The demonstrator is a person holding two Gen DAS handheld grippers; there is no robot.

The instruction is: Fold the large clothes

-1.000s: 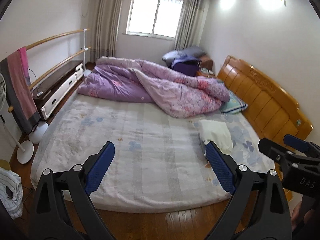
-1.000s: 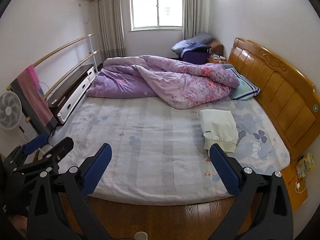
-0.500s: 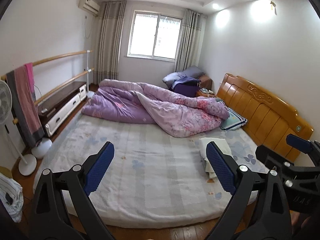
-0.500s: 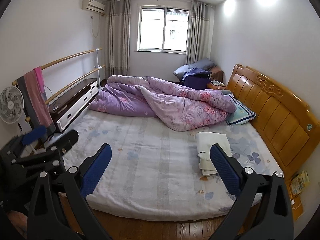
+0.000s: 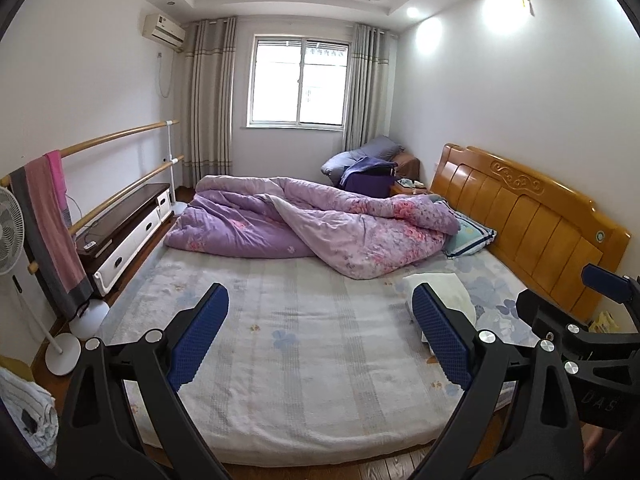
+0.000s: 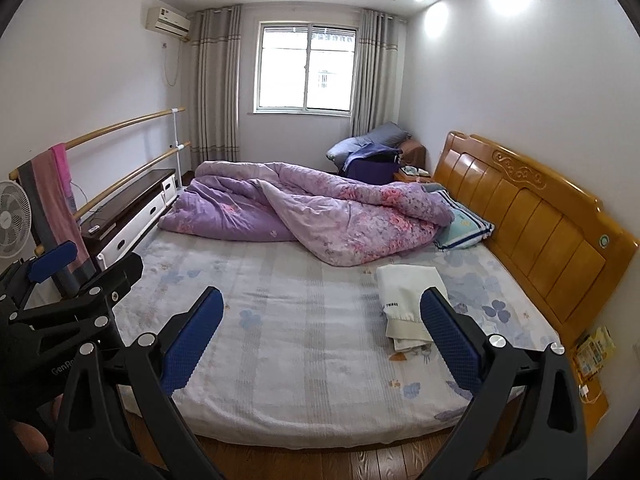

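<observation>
A folded cream garment (image 6: 406,300) with a small dark label lies on the right side of the bed (image 6: 304,320), near the headboard. In the left wrist view the same garment (image 5: 440,292) is partly hidden behind a blue pad. My left gripper (image 5: 320,336) is open over the foot of the bed, holding nothing. My right gripper (image 6: 320,332) is open too, also empty, well short of the garment. Each gripper shows at the edge of the other's view.
A rumpled purple floral duvet (image 6: 312,216) fills the far half of the bed. A wooden headboard (image 6: 532,216) runs along the right. A low cabinet (image 6: 128,216), wall bars with a pink towel (image 6: 56,196) and a fan (image 6: 12,220) stand at the left.
Both grippers have risen and tilted up, so the bed sits lower in view and the window and ceiling show. They stay open and empty. The garment has not moved.
</observation>
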